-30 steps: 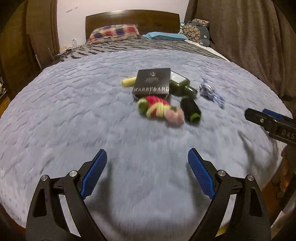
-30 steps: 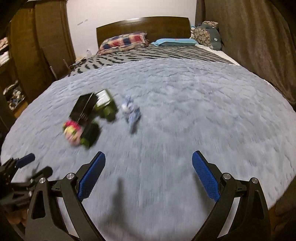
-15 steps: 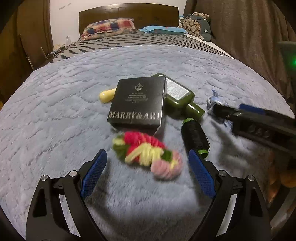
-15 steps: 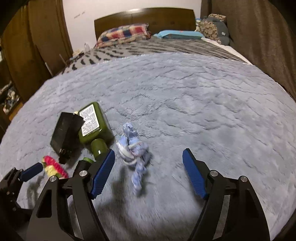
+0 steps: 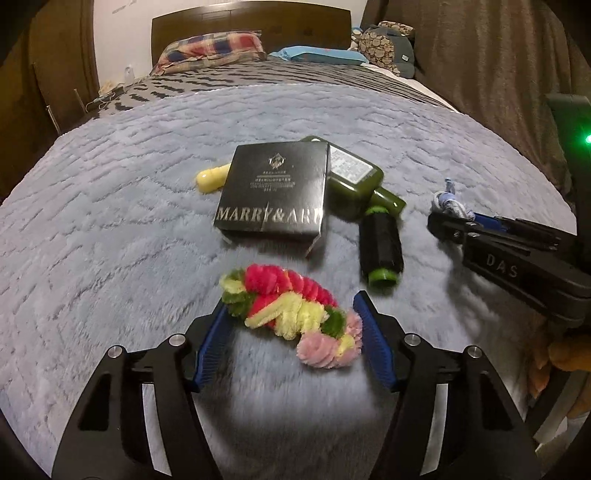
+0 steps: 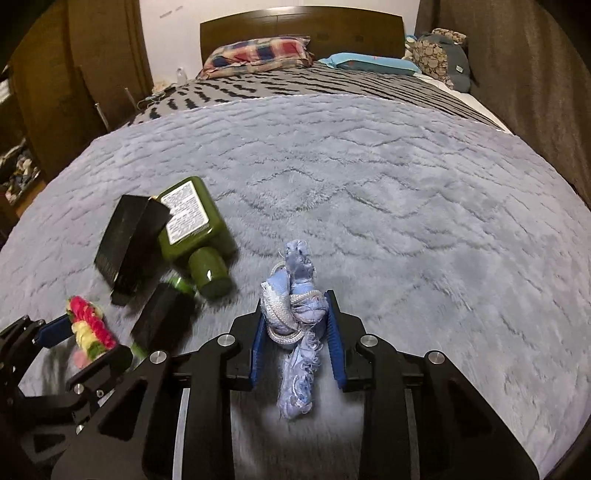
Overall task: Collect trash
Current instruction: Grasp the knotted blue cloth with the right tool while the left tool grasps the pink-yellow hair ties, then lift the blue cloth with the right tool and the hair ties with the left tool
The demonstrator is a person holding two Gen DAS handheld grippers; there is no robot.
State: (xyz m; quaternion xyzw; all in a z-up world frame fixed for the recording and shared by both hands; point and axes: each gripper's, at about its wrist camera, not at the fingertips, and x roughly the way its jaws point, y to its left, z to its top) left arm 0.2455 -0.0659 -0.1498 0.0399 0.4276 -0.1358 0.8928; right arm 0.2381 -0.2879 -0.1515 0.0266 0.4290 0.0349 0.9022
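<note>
A fuzzy red, yellow, green and pink bundle [image 5: 291,315] lies on the grey blanket between the blue pads of my left gripper [image 5: 290,332], which touch both its ends. It also shows in the right wrist view [image 6: 88,328]. My right gripper [image 6: 295,321] is closed on a crumpled blue and white fabric scrap [image 6: 295,314], which also shows in the left wrist view [image 5: 448,201]. A black box [image 5: 275,192], a green bottle [image 5: 354,182], a black spool with green ends [image 5: 380,245] and a yellow object [image 5: 212,177] lie just beyond.
The grey plush blanket [image 6: 406,192] covers the bed. Pillows [image 6: 258,51] and a wooden headboard [image 6: 303,26] are at the far end. Brown curtains [image 5: 480,66] hang on the right and a wooden wardrobe [image 6: 74,55] stands on the left.
Both grippers moved forward and down to the blanket. The left closed in around the fuzzy bundle. The right closed on the fabric scrap.
</note>
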